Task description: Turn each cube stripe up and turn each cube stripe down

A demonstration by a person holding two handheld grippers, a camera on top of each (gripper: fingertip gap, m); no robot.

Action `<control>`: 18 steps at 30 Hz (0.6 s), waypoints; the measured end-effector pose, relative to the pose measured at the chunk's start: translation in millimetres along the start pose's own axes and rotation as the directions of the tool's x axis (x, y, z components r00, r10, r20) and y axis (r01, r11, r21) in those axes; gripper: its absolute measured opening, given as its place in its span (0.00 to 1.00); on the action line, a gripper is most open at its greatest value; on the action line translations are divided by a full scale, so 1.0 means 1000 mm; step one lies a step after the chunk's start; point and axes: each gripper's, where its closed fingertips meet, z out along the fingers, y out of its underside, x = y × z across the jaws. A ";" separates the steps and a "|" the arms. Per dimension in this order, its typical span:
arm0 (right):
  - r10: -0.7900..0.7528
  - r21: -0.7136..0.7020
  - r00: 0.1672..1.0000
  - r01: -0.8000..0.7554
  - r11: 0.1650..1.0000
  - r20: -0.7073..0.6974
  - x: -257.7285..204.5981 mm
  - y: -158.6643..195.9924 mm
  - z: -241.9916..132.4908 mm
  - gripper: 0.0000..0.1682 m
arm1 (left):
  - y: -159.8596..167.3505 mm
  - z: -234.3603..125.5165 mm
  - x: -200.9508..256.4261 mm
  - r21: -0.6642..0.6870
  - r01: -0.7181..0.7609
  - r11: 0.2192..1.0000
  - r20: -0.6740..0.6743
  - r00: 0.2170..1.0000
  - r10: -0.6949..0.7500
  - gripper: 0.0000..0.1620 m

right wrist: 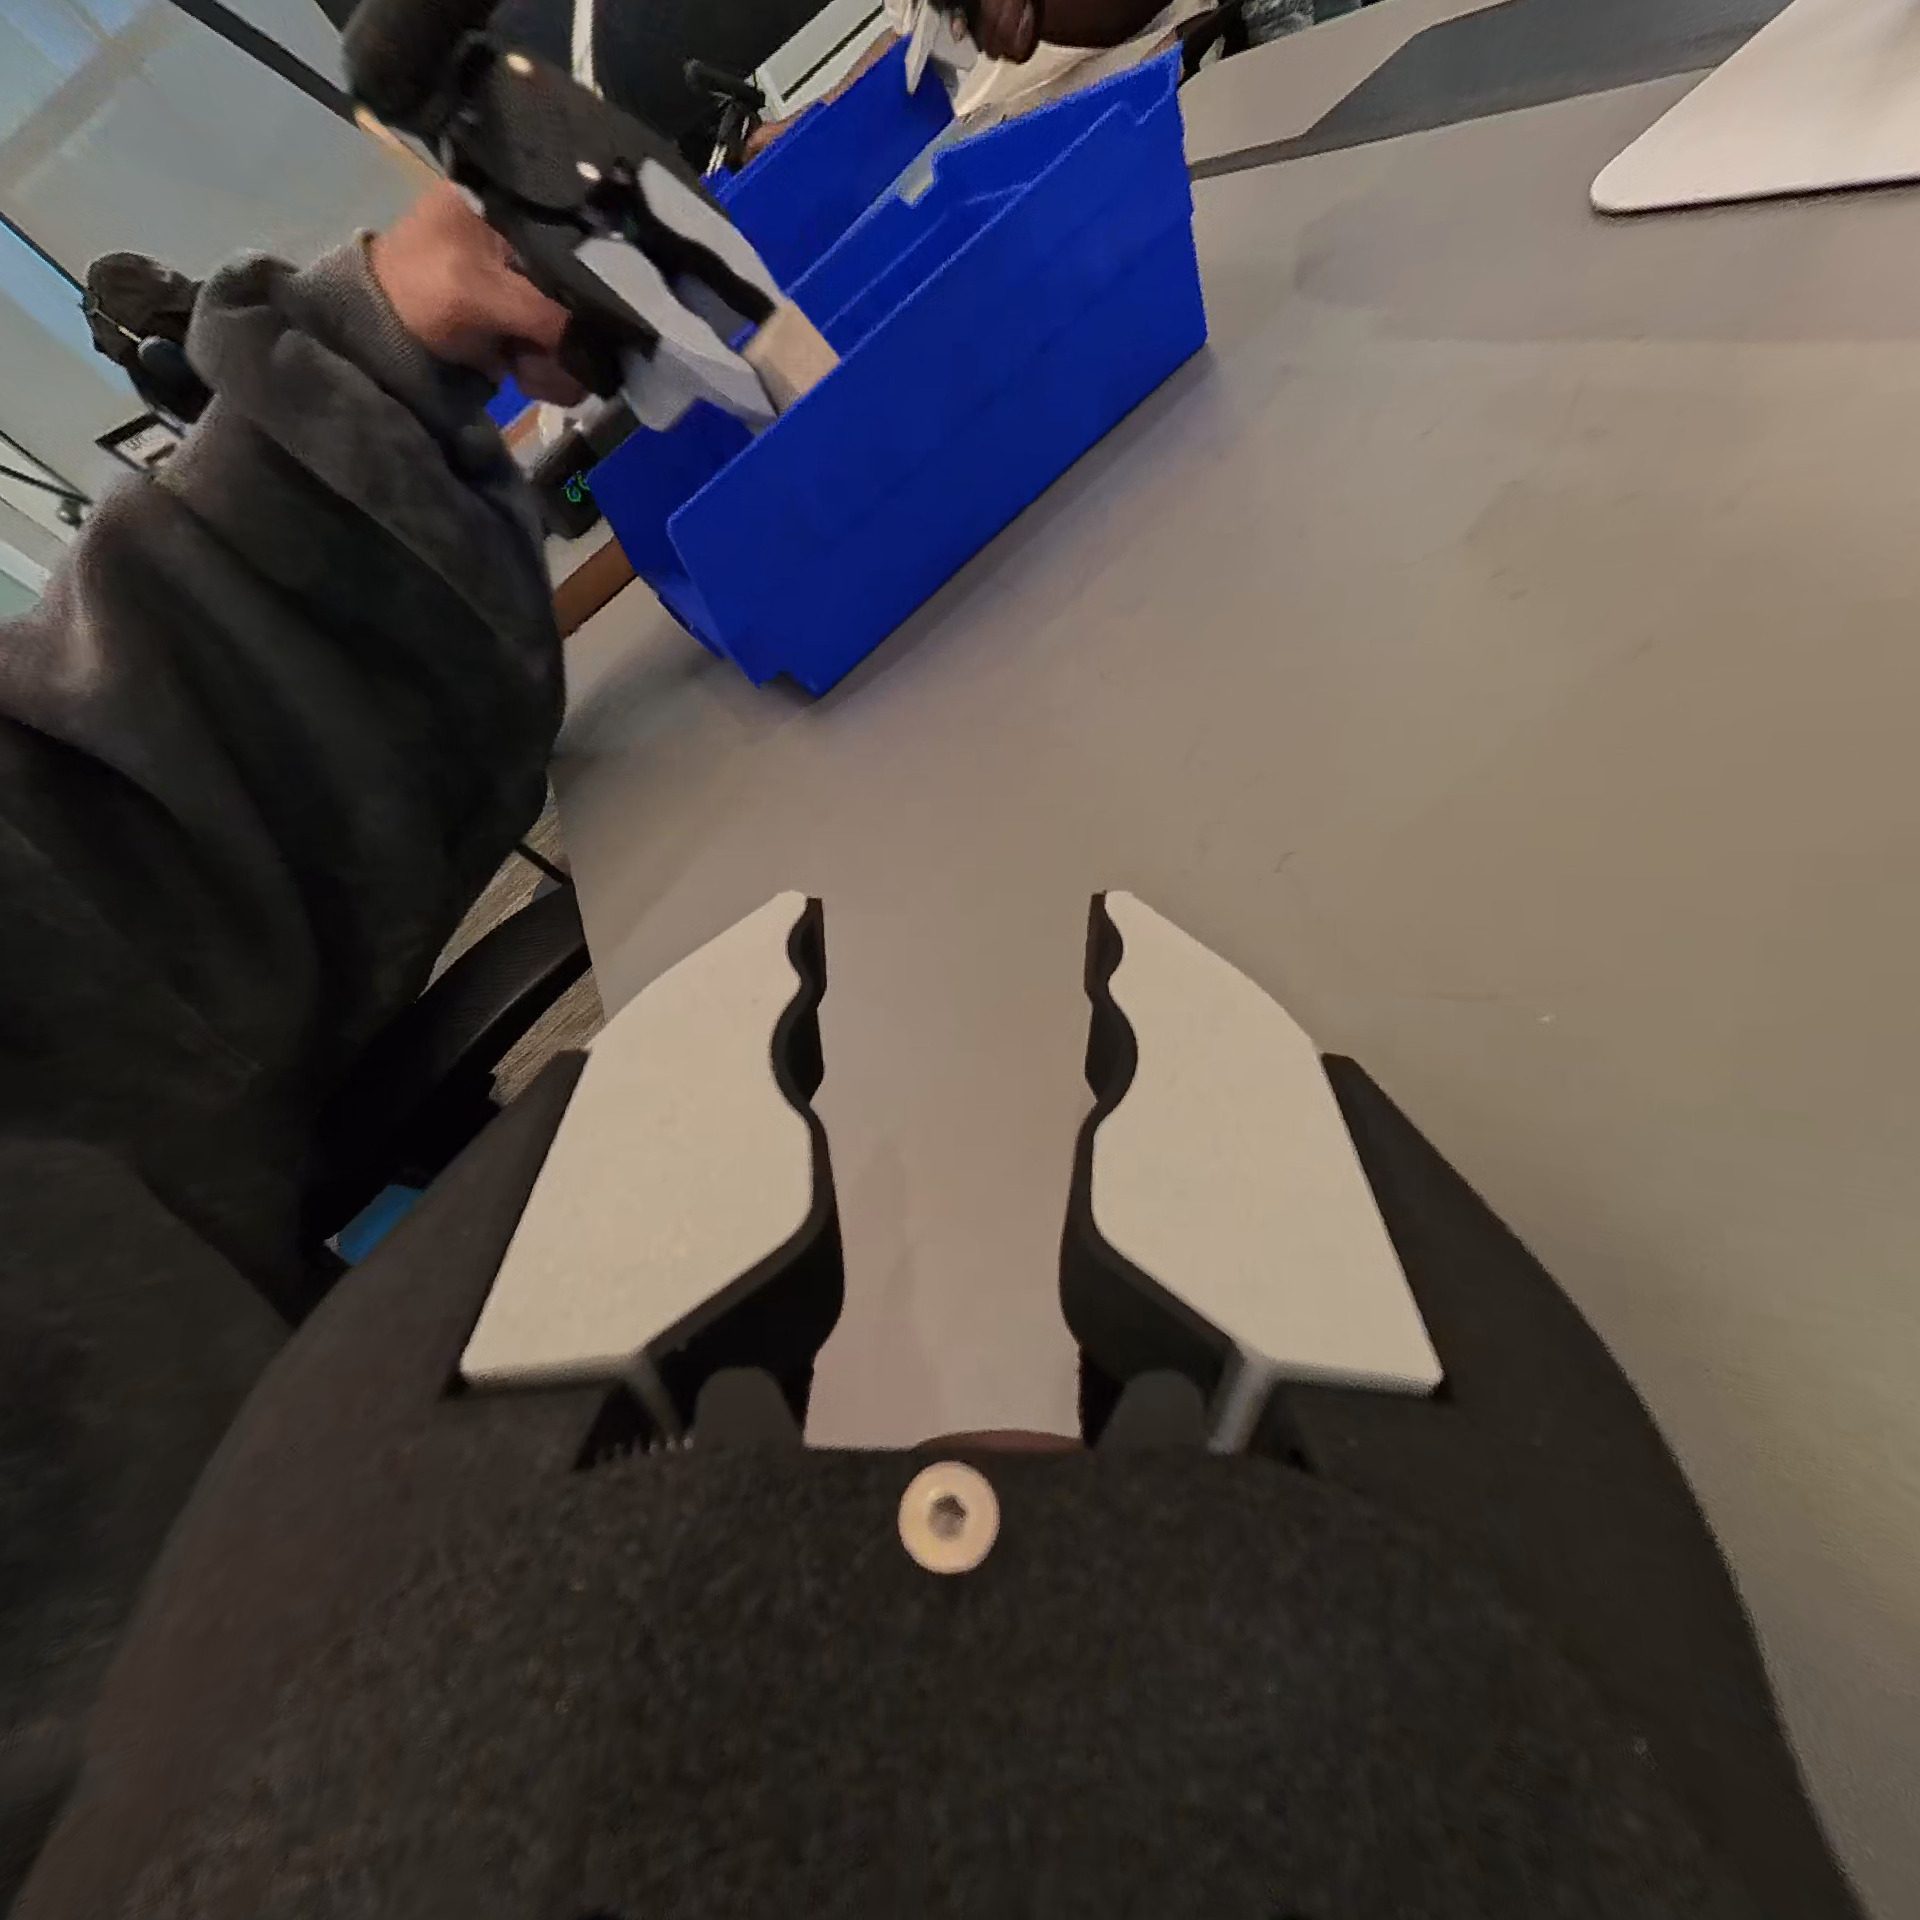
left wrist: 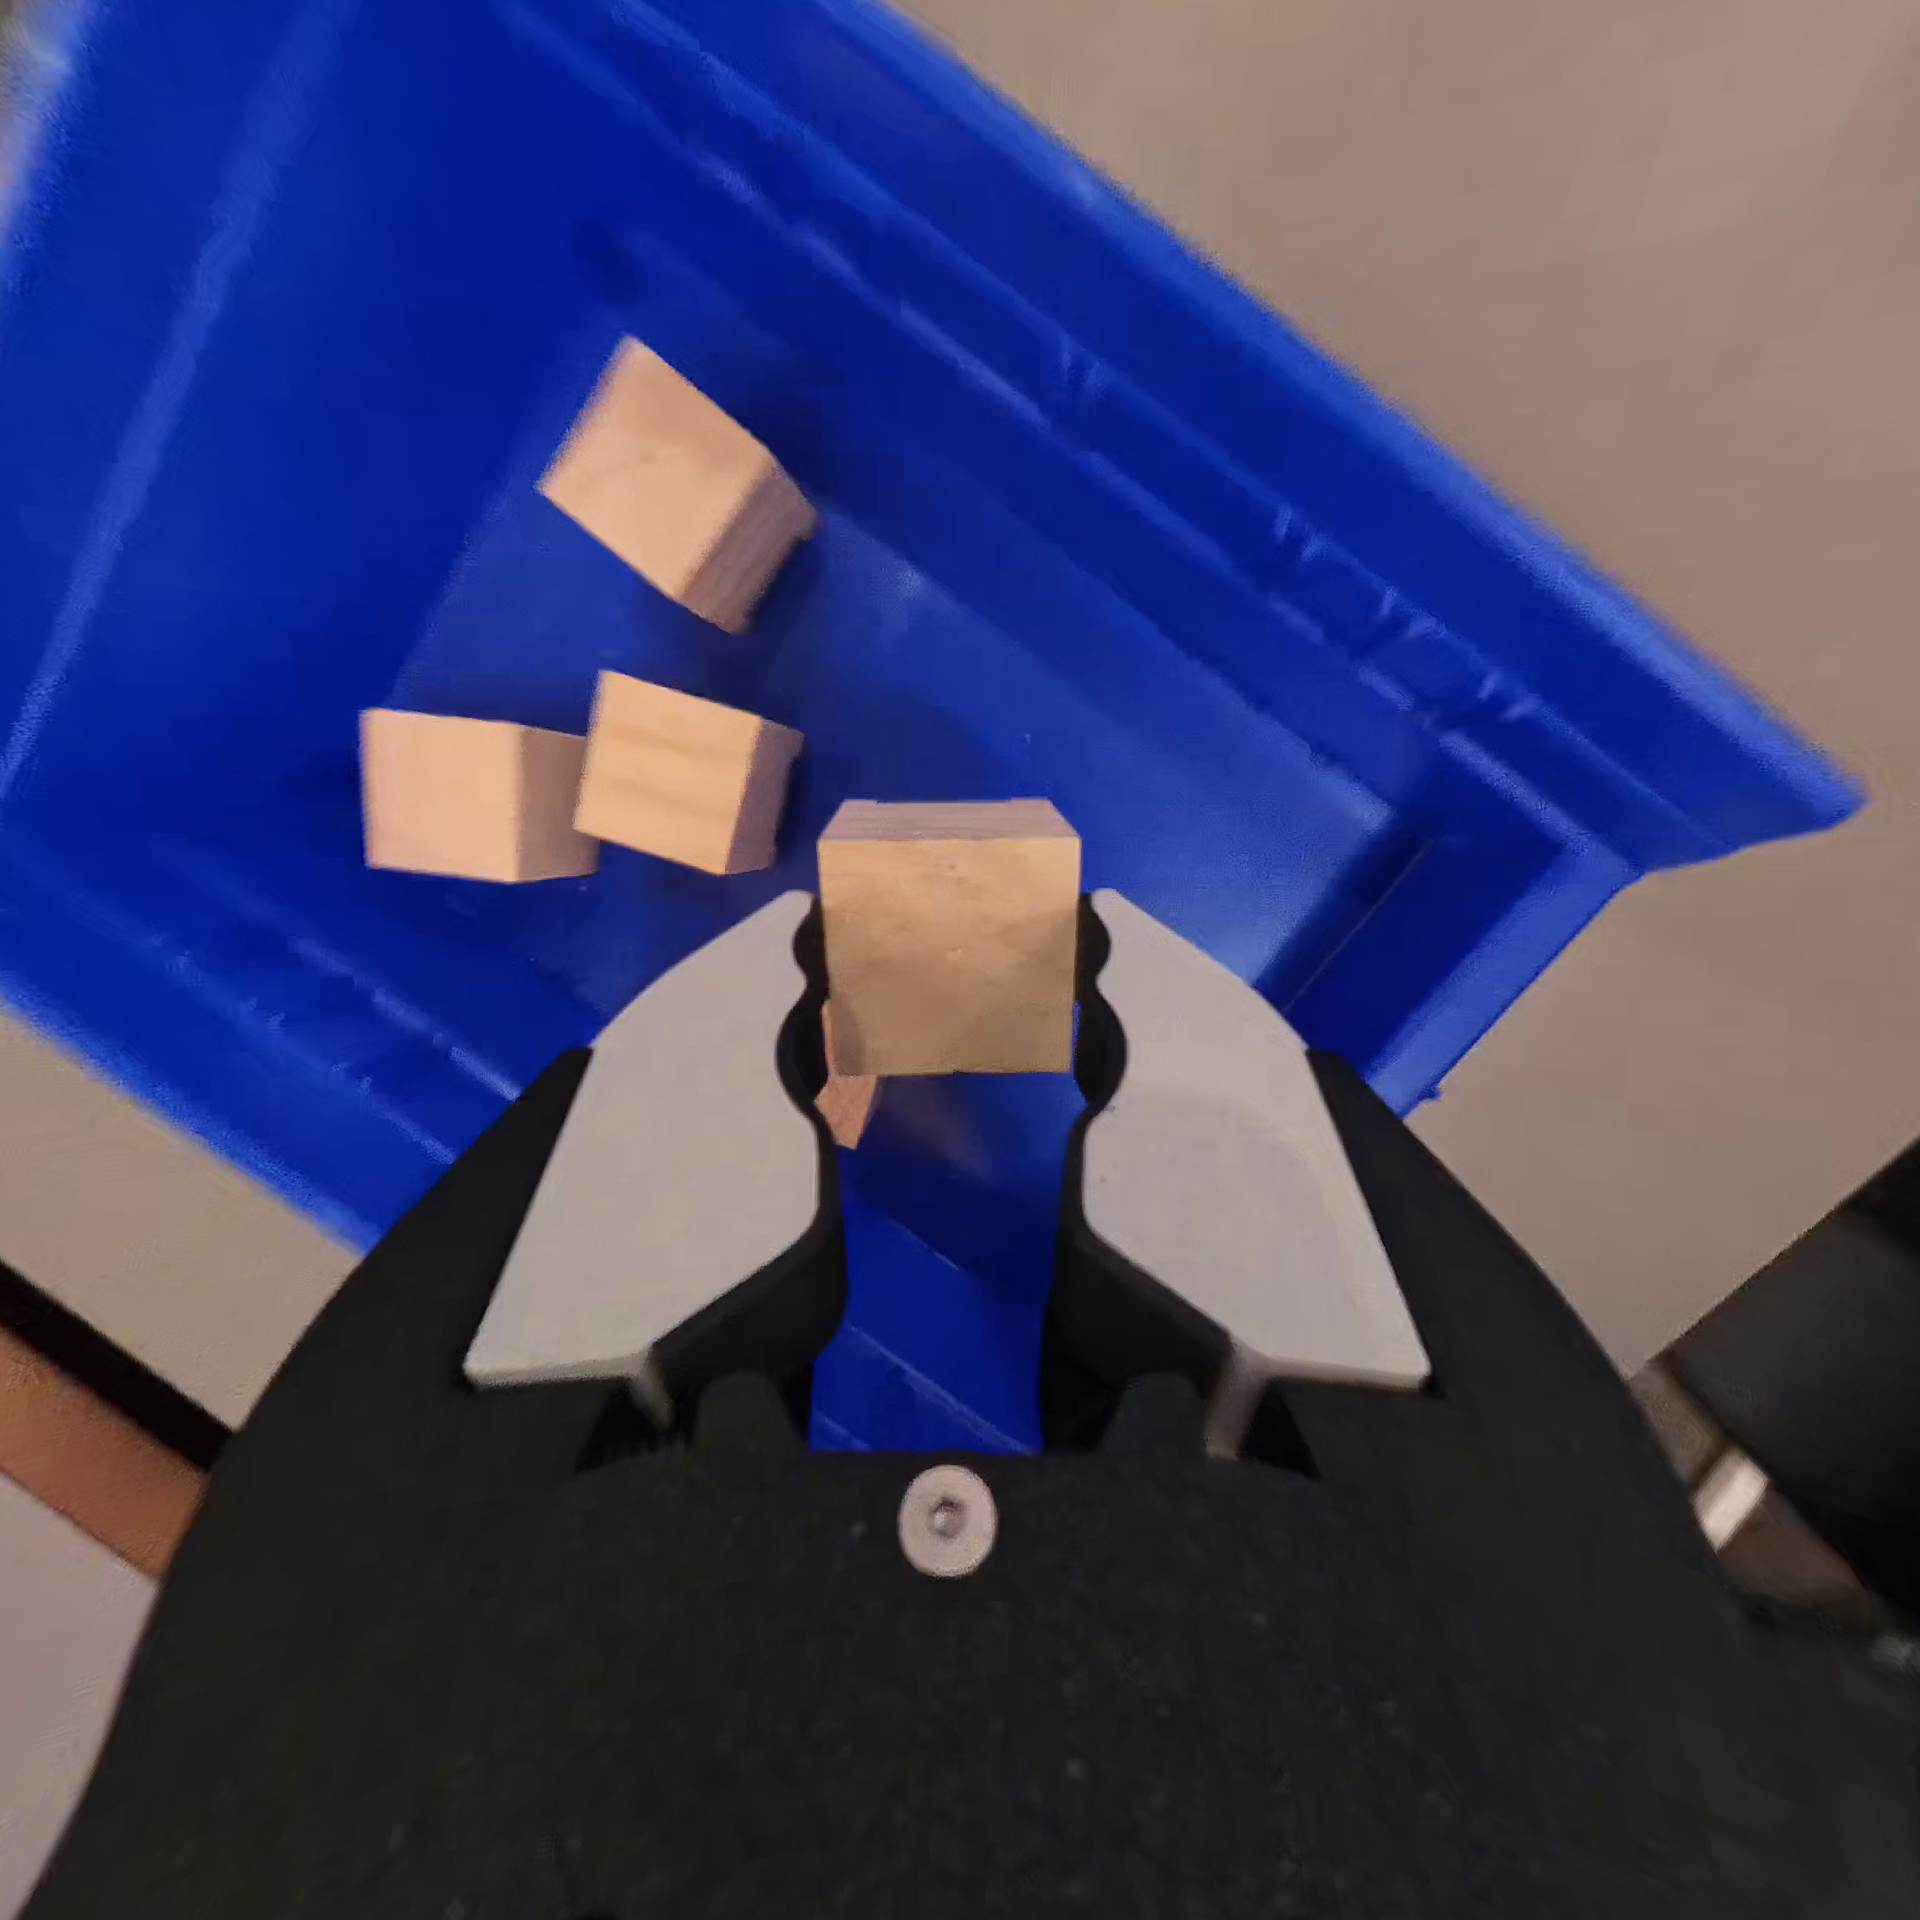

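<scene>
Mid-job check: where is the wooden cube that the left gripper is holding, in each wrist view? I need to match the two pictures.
Left wrist view: the held cube sits centre frame, clamped between the left gripper fingertips, above the blue bin.
Right wrist view: upper left, at the tip of the far gripper over the bin; the cube shows only as a blurred pale block.
Shared landmark: the blue bin.

The pale wooden cubes [left wrist: 665, 769] show fine grain and a matt, unvarnished face, lying in a blue plastic bin [left wrist: 1195, 468] with a smooth, slightly glossy wall. The grey worktop [right wrist: 1455, 727] looks smooth and matt, and the dark grey sleeve [right wrist: 270, 644] is soft, ribbed cloth.
</scene>
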 end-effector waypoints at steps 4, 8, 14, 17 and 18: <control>0.029 0.047 1.000 -0.029 0.998 -0.001 0.004 -0.011 -0.010 0.29 | -0.037 -0.037 0.019 0.290 0.216 0.932 -0.142 0.973 -0.181 0.27; 0.060 0.086 0.998 -0.060 0.994 0.003 0.011 -0.020 -0.017 0.30 | -0.091 -0.045 0.068 0.473 0.341 0.813 -0.318 0.926 -0.203 0.27; 0.117 0.103 0.992 -0.120 0.987 0.038 0.015 -0.028 -0.011 0.34 | -0.175 -0.042 0.160 0.526 0.596 0.606 -0.685 0.719 -0.113 0.27; 0.197 0.117 0.970 -0.214 0.970 0.145 0.004 -0.036 -0.006 0.34 | -0.204 -0.036 0.194 0.487 0.695 0.529 -0.799 0.599 -0.051 0.27; 0.228 0.123 0.955 -0.254 0.959 0.188 0.000 -0.039 -0.005 0.34 | -0.211 -0.031 0.205 0.453 0.728 0.514 -0.836 0.548 -0.038 0.27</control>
